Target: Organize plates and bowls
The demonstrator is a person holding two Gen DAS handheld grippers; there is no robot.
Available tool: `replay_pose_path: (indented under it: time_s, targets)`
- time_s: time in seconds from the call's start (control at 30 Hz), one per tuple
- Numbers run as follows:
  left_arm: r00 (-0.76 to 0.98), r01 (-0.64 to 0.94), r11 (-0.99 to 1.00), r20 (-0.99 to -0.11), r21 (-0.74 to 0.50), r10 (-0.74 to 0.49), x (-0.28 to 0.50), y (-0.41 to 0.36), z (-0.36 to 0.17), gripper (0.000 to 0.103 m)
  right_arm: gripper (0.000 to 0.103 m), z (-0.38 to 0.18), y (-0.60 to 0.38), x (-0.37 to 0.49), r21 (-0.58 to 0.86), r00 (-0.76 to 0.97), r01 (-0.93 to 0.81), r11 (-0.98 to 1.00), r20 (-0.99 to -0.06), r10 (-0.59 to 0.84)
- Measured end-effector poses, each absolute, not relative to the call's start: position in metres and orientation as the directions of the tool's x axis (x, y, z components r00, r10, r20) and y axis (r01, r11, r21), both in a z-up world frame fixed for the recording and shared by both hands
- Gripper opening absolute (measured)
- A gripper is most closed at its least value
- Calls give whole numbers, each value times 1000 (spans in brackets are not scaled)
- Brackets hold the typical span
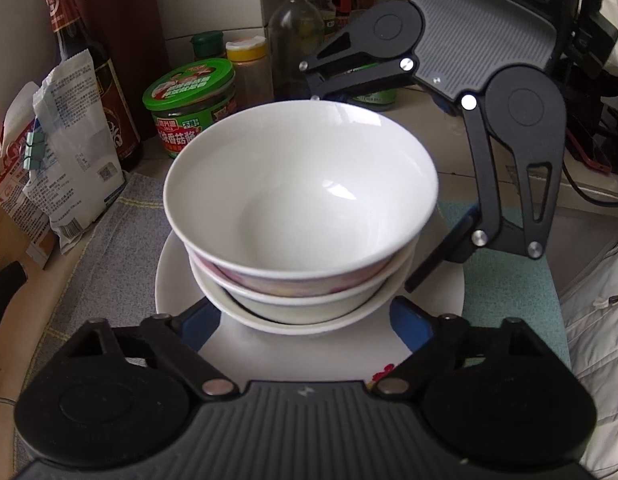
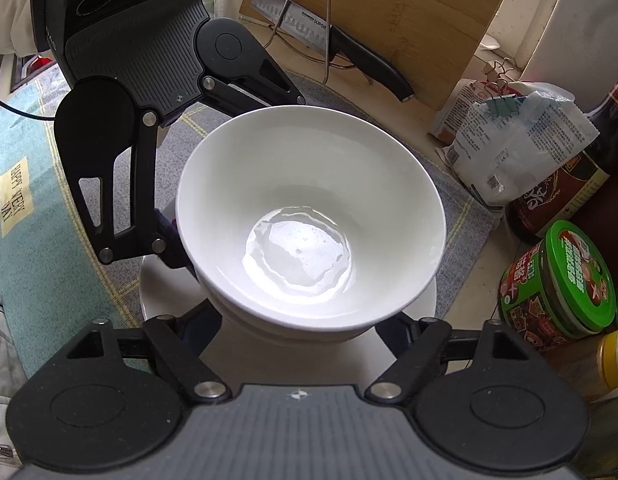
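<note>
A stack of three bowls stands on a white plate (image 1: 177, 280) (image 2: 161, 292). The top bowl (image 1: 301, 184) (image 2: 309, 208) is plain white and empty; the one under it (image 1: 293, 280) has a pink-purple band outside. My left gripper (image 1: 303, 320) (image 2: 237, 180) is open, with its blue-padded fingers on either side of the stack's lower bowls. My right gripper (image 2: 297, 320) (image 1: 363, 182) comes in from the opposite side, also open, and straddles the stack without pressing on it. Whether any pad brushes a bowl is hidden by the rims.
The plate sits on a grey cloth mat (image 1: 109, 248) beside a teal mat (image 2: 25, 160). A green-lidded jar (image 1: 189, 96) (image 2: 565, 280), a dark sauce bottle (image 1: 81, 60), clipped packets (image 1: 69, 160) and a clear bottle (image 1: 295, 32) crowd one side. A knife (image 2: 329, 40) leans against a cutting board (image 2: 389, 8).
</note>
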State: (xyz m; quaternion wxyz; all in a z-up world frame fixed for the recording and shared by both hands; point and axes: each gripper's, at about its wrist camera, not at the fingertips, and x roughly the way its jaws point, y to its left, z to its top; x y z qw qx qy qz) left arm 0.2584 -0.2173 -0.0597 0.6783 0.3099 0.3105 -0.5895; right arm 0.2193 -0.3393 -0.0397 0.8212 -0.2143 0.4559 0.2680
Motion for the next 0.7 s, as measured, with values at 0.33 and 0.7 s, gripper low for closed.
replay_pose_path:
  time_s: [0.33, 0.7]
  targets:
    - [384, 902, 405, -707, 149, -594, 223, -173, -45, 95, 103, -35, -342, 210, -99, 484, -570, 816, -843, 236]
    - [695, 625, 770, -541, 129, -474, 177, -120, -13, 102, 103, -24, -308, 178, -72, 533, -216, 974, -844, 56]
